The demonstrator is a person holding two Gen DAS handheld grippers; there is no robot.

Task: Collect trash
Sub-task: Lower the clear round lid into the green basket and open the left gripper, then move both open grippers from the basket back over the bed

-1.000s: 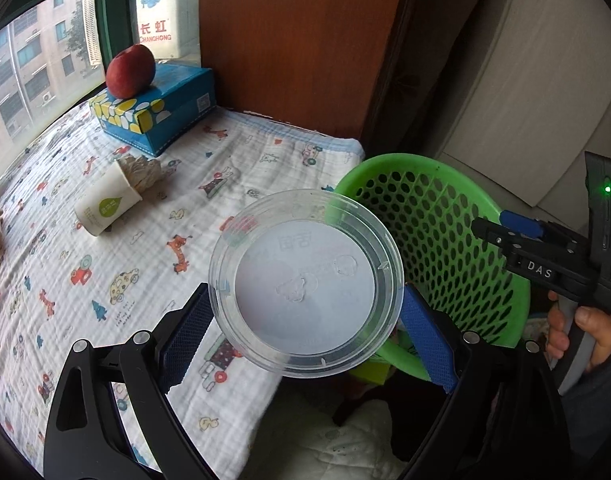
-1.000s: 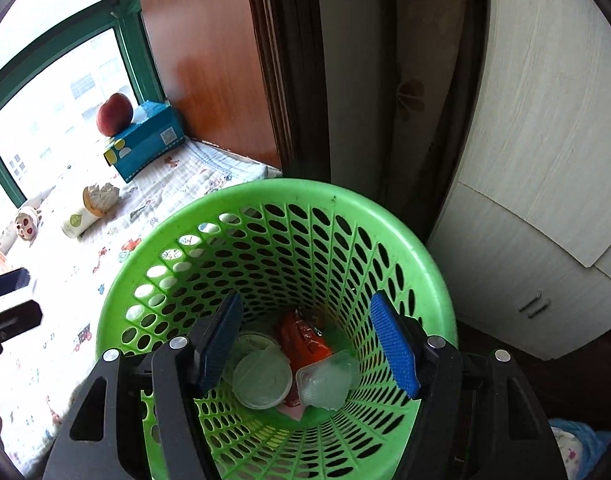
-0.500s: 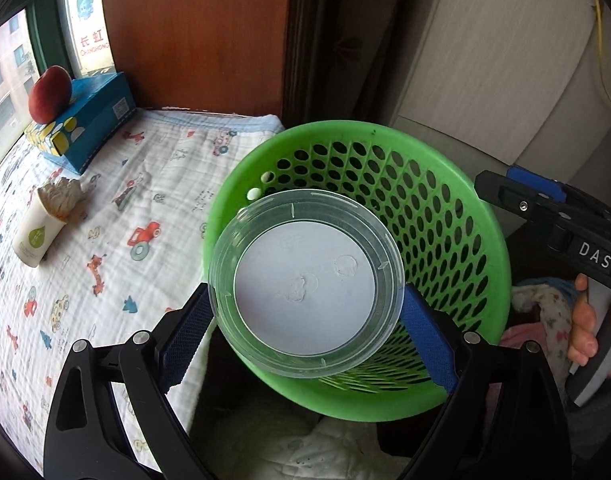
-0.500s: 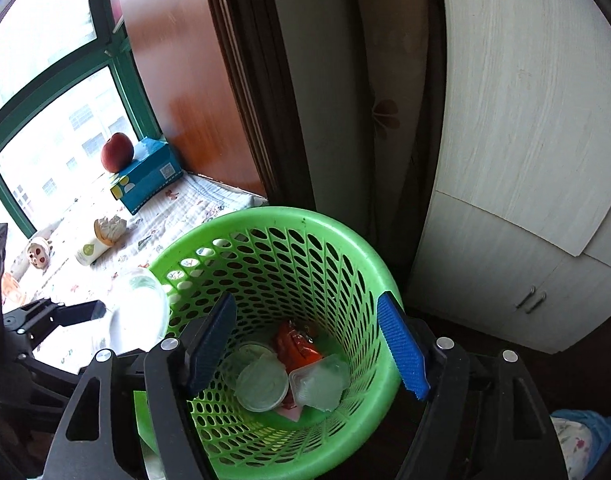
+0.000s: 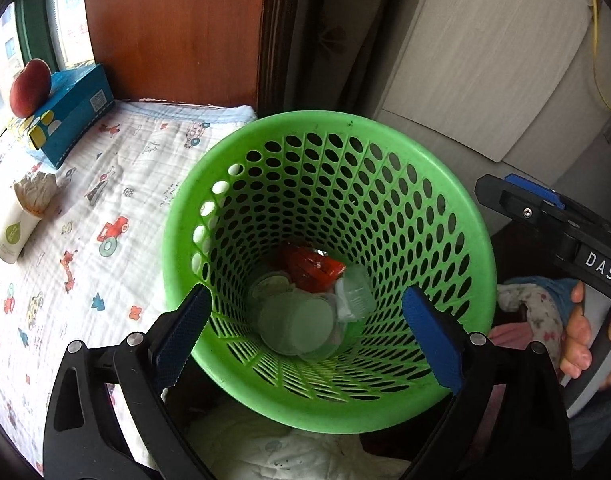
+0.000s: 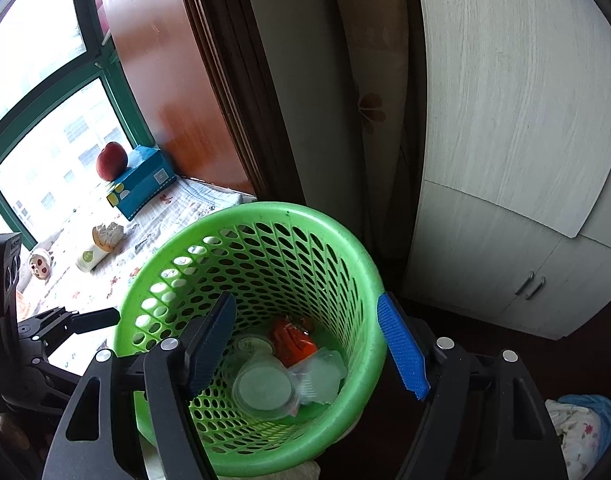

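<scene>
A green perforated basket (image 5: 329,118) stands beside the bed. At its bottom lie a round clear lid (image 5: 295,328), a red wrapper (image 5: 313,270) and a clear plastic tub (image 5: 355,292). My left gripper (image 5: 305,300) hangs over the basket's near rim; its jaws are opening with nothing between them. My right gripper (image 6: 305,308) is open and empty above the basket (image 6: 265,210), with the lid (image 6: 263,390) and the wrapper (image 6: 291,340) below it. On the patterned bed sheet lies a paper cup (image 5: 19,224) stuffed with crumpled tissue, well left of both grippers.
A blue tissue box (image 5: 65,124) with a red apple (image 5: 29,88) on top sits by the window. A small toy (image 6: 39,266) lies past the cup (image 6: 97,246). A pale cabinet (image 6: 505,240) and a curtain stand behind the basket. A hand (image 5: 581,332) holds the right gripper.
The clear lid has left my left gripper and now lies in the basket. The left gripper moved from over the bed to over the basket. The right gripper drew back slightly.
</scene>
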